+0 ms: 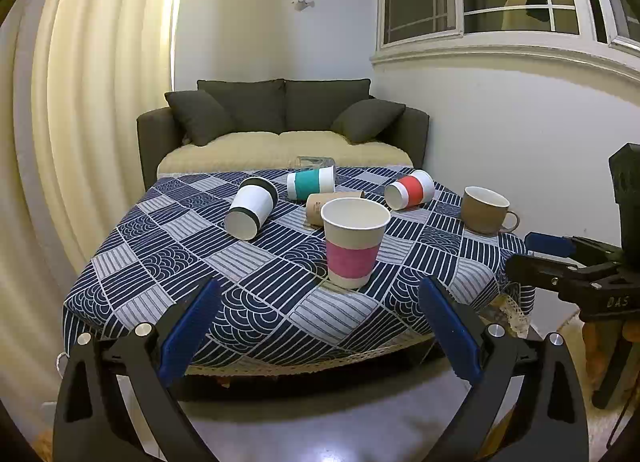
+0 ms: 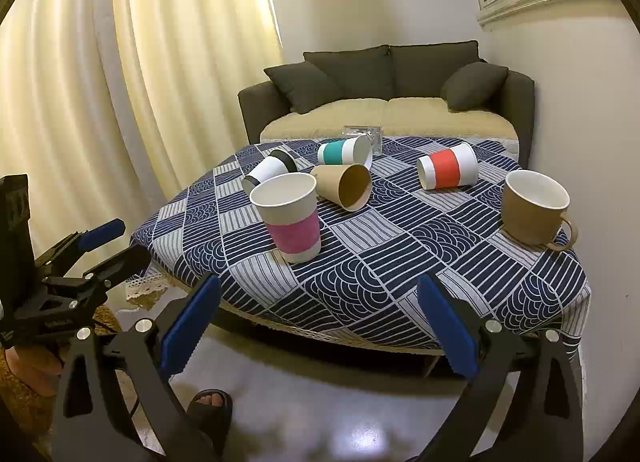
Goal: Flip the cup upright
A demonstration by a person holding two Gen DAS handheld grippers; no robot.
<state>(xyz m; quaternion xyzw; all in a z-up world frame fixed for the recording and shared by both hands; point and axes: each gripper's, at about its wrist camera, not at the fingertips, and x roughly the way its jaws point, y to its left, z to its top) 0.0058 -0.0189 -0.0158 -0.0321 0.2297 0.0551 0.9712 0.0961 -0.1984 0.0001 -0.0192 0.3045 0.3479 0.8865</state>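
Already upright near the desk's (image 1: 120,262) front edge, the pink-banded cup (image 1: 354,242) stands just beyond the left hand-held gripper (image 1: 320,302), whose blue fingers are spread wide and hold nothing; four paper cups lie on their sides behind it. From the right wrist, the right hand-held gripper (image 2: 320,302) is likewise spread and empty, short of the desk. The brown cup (image 2: 342,186), mouth toward the camera, looks the nearest candidate: pinch its wall mid-body, then rotate gently.

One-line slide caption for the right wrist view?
Open right gripper faces a patterned table: pink-banded cup and brown mug upright, four paper cups on their sides.
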